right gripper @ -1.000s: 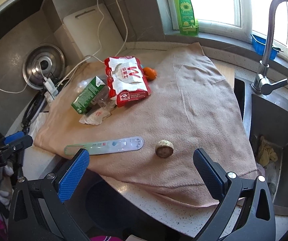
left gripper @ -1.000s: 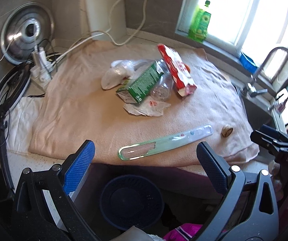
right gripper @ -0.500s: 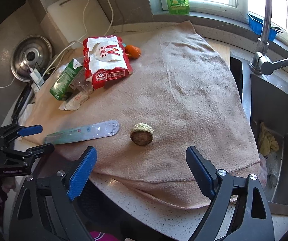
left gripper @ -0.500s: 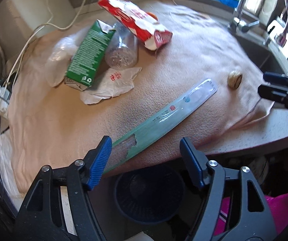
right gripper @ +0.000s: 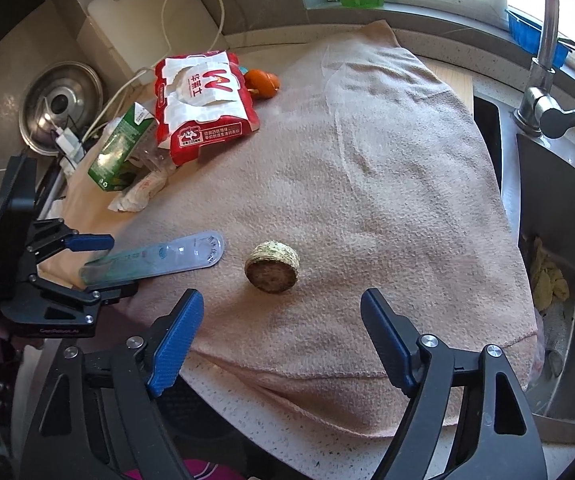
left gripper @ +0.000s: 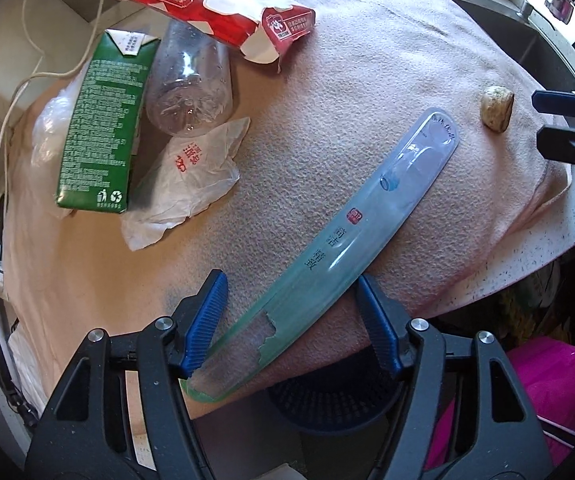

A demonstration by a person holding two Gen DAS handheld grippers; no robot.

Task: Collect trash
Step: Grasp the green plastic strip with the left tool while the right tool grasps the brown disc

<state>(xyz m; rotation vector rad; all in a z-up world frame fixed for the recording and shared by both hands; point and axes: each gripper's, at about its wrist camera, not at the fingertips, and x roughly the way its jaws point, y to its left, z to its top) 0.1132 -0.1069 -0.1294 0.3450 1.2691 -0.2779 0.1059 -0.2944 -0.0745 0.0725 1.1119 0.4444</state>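
A long clear-green toothbrush package (left gripper: 335, 248) lies on the pink towel (left gripper: 367, 80), its torn end over the counter edge. My left gripper (left gripper: 287, 312) is open with its jaws on either side of that package's near end; it also shows in the right wrist view (right gripper: 99, 264). A round brown corn-cob piece (right gripper: 273, 266) lies just ahead of my open right gripper (right gripper: 279, 340). Farther back lie a green carton (left gripper: 103, 128), a clear plastic bottle (left gripper: 189, 84), a red-white wrapper (left gripper: 215, 8) and a crumpled white wrapper (left gripper: 191, 176).
A dark blue basket (left gripper: 327, 404) stands below the counter edge under my left gripper. A steel sink (right gripper: 559, 216) with a tap (right gripper: 543, 80) is on the right. A pot lid (right gripper: 61, 108), cables and a white board stand at the back left. An orange scrap (right gripper: 261, 82) lies beside the red wrapper.
My left gripper has moved forward and down and narrowed, so its jaws now straddle the toothbrush package's near end. My right gripper has moved closer to the corn-cob piece.
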